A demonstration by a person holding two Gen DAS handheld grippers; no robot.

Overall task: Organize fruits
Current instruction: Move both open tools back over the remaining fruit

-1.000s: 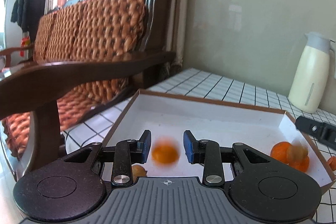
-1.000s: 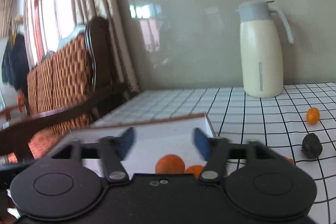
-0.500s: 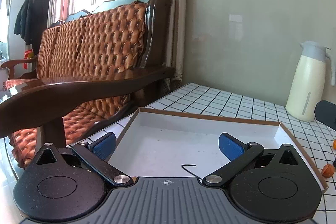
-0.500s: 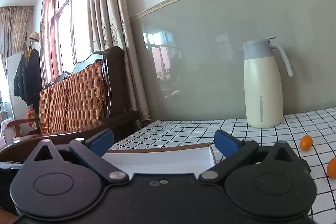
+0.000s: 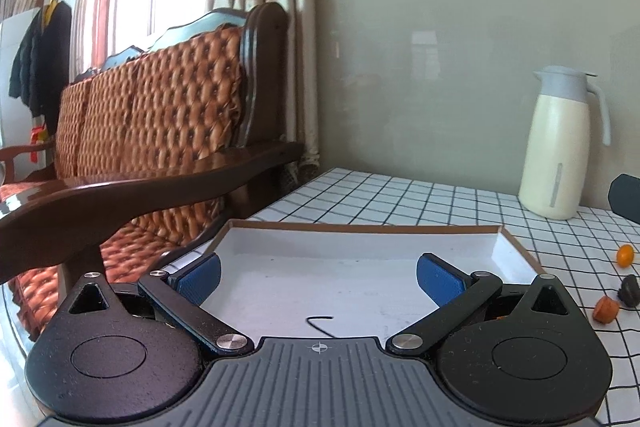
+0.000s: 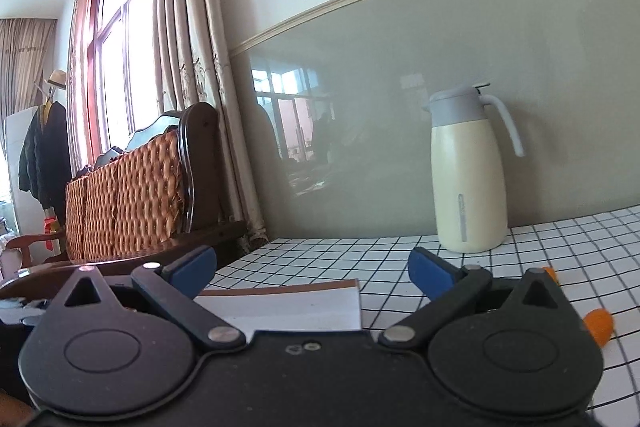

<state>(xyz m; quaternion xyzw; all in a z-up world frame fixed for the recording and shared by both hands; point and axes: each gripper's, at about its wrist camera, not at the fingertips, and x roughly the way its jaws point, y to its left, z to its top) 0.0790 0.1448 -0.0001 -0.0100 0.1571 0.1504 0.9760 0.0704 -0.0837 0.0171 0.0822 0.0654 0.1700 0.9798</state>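
A shallow white cardboard box (image 5: 516, 247) lies on the checked tablecloth. My left gripper (image 5: 318, 279) is wide open and empty, raised over the near side of the box; what lies in the box beneath it is hidden. Loose on the cloth to the right are a small orange fruit (image 5: 625, 254), a brown-orange fruit (image 5: 606, 310) and a dark fruit (image 5: 629, 290). My right gripper (image 6: 312, 267) is wide open and empty, above the box's right corner (image 6: 320, 303). Two orange fruits (image 6: 598, 323) lie at its right.
A cream thermos jug (image 5: 558, 147) stands at the back of the table by the grey wall; it also shows in the right wrist view (image 6: 468, 179). A wooden sofa with tufted orange cushions (image 5: 152, 131) stands left of the table, its armrest close to the box.
My left gripper let an orange fruit go into the box, opened wide and lifted. My right gripper also opened wider and rose, so the fruits in the box dropped out of view.
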